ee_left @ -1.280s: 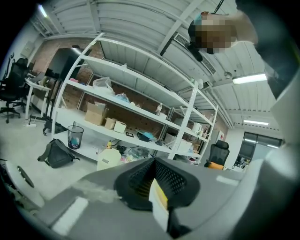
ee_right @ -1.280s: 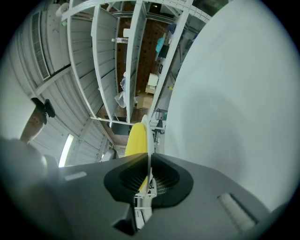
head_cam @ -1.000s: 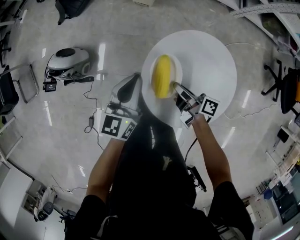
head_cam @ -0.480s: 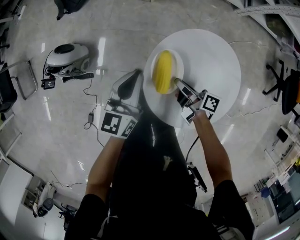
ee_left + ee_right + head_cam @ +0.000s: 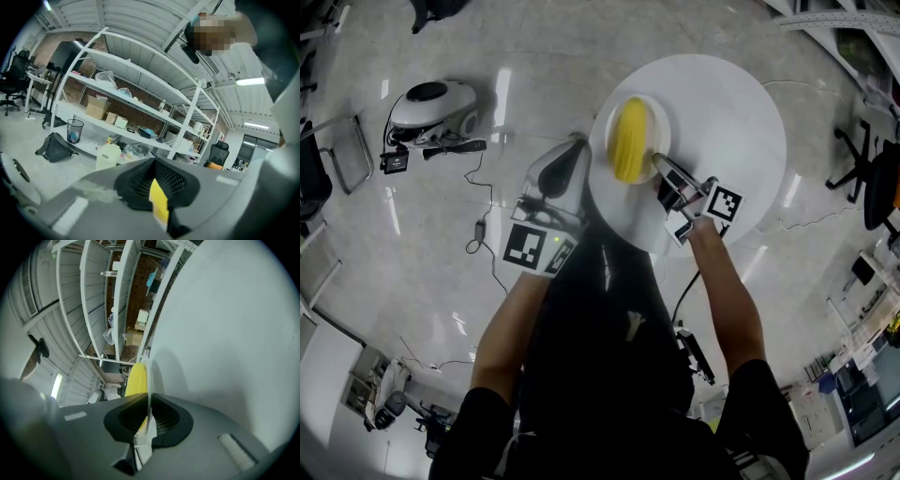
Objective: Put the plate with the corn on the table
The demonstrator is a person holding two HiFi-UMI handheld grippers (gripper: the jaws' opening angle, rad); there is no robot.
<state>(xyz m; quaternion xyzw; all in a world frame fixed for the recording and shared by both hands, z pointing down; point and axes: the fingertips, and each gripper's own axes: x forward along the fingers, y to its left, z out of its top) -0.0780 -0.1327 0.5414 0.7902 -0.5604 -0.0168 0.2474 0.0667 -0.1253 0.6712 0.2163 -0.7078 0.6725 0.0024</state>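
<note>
A white plate (image 5: 657,122) carries a yellow corn cob (image 5: 630,139) and sits over the left part of the round white table (image 5: 727,108). My right gripper (image 5: 659,169) is shut on the plate's near rim. In the right gripper view the thin rim (image 5: 148,380) runs edge-on between the jaws of the right gripper (image 5: 148,404), with the corn (image 5: 135,380) beyond it and the table top (image 5: 225,333) to the right. My left gripper (image 5: 566,161) hangs shut beside the table's left edge, over the floor and apart from the plate. The left gripper (image 5: 157,187) points at shelving.
A white floor machine (image 5: 438,110) and cables (image 5: 478,234) lie on the floor to the left. Office chairs stand at the far left (image 5: 323,169) and far right (image 5: 872,178). The left gripper view shows white shelving (image 5: 140,101), a bin (image 5: 74,130) and a black bag (image 5: 55,147).
My right gripper and the plate with the corn have shifted slightly farther in over the table. The left gripper has barely moved.
</note>
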